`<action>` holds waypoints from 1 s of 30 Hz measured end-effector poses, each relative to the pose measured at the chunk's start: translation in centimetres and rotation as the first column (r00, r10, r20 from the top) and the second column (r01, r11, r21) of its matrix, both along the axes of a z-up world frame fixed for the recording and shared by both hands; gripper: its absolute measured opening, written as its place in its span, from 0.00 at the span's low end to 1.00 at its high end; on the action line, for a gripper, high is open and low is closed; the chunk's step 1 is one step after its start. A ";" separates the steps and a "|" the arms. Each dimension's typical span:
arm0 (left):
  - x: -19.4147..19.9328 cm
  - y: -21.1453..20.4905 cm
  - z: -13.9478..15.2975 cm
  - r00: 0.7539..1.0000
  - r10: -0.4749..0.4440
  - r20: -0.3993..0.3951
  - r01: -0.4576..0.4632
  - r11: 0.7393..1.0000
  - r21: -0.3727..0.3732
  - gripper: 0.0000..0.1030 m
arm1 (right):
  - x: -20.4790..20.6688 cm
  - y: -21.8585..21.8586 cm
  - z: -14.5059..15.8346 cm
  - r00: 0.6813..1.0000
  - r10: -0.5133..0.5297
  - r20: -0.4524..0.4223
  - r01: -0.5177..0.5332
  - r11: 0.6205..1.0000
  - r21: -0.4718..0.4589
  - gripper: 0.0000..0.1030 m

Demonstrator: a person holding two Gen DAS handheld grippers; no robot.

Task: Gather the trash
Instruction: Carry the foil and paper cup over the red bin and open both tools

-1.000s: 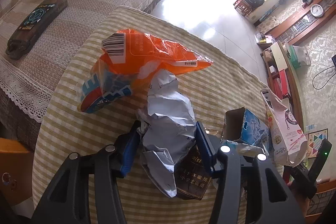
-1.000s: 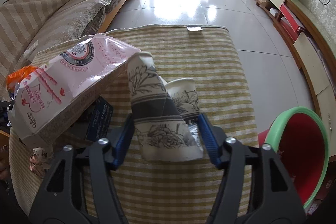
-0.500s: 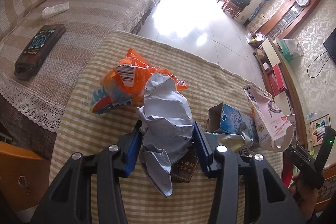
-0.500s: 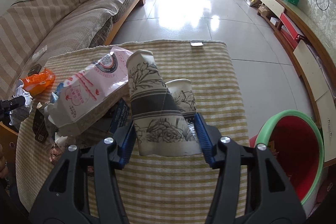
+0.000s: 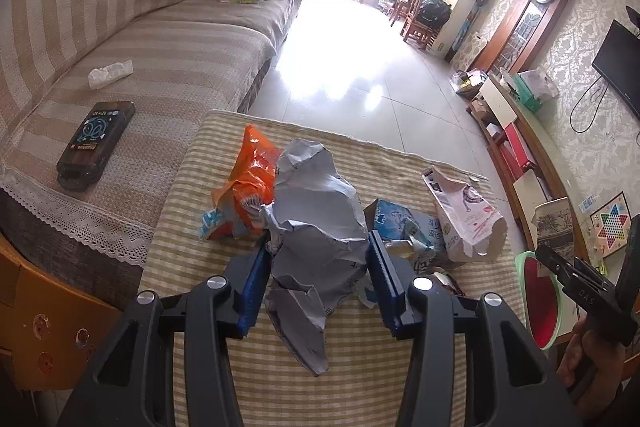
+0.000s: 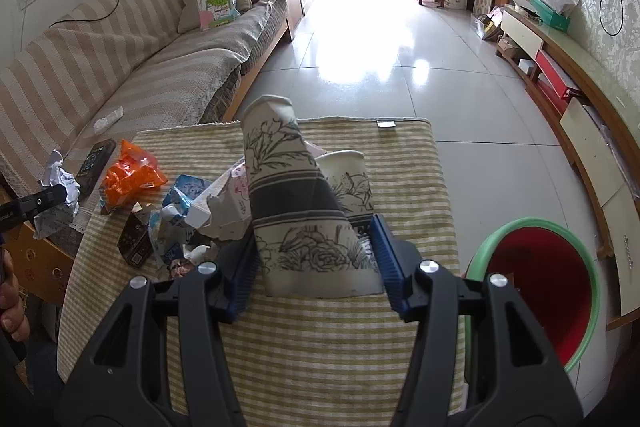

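Note:
My left gripper [image 5: 318, 267] is shut on a crumpled grey-white paper wrapper [image 5: 316, 223] and holds it above the striped tablecloth [image 5: 360, 367]. My right gripper [image 6: 314, 259] is shut on a flattened paper cup with a flower print [image 6: 292, 203], lifted over the table. A second printed cup [image 6: 348, 175] stands behind it. On the table lie an orange snack bag [image 5: 250, 171], a blue carton [image 5: 404, 223] and a pink-white bag [image 5: 464, 215]. A red bin with a green rim [image 6: 544, 291] stands on the floor at the table's right.
A striped sofa [image 5: 152, 39] runs along the left with a dark box [image 5: 94, 143] and a tissue [image 5: 110, 73] on it. A low cabinet [image 6: 580, 115] lines the right wall. Tiled floor [image 6: 400, 67] lies beyond the table. A small dark box [image 6: 136, 239] sits among the trash.
Both grippers have risen and pulled back from the table with their items still held. More of the room and the red bin now show.

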State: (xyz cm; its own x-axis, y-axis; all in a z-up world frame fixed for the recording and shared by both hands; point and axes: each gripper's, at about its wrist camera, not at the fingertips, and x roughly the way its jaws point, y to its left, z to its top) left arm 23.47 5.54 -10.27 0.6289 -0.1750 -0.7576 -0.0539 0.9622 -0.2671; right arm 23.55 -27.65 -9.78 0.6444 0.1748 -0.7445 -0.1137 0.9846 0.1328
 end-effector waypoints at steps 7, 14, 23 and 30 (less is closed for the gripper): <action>-1.5 -2.1 2.3 0.998 -0.045 0.043 0.045 0.999 0.002 0.43 | -2.1 -0.3 1.9 0.999 -0.004 0.035 0.003 1.000 0.022 0.51; -2.6 -5.4 4.2 0.991 -0.111 0.078 0.112 0.994 -0.001 0.43 | -3.6 -1.7 4.1 0.997 -0.030 0.075 0.026 0.998 0.049 0.51; -2.6 -11.4 5.6 0.969 -0.224 0.099 0.226 0.974 -0.003 0.43 | -5.0 -5.6 5.8 0.989 -0.096 0.111 0.088 0.994 0.071 0.51; -1.7 -17.3 5.8 0.942 -0.319 0.104 0.321 0.947 -0.007 0.43 | -6.0 -10.5 5.9 0.977 -0.175 0.119 0.167 0.983 0.077 0.51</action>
State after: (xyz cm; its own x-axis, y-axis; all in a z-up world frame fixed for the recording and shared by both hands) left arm 21.73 -11.74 -4.44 0.6093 -0.3964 -0.6867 0.2842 0.9177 -0.2776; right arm 17.59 -38.10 -3.88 0.7560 0.1001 -0.6469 0.0361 0.9804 0.1938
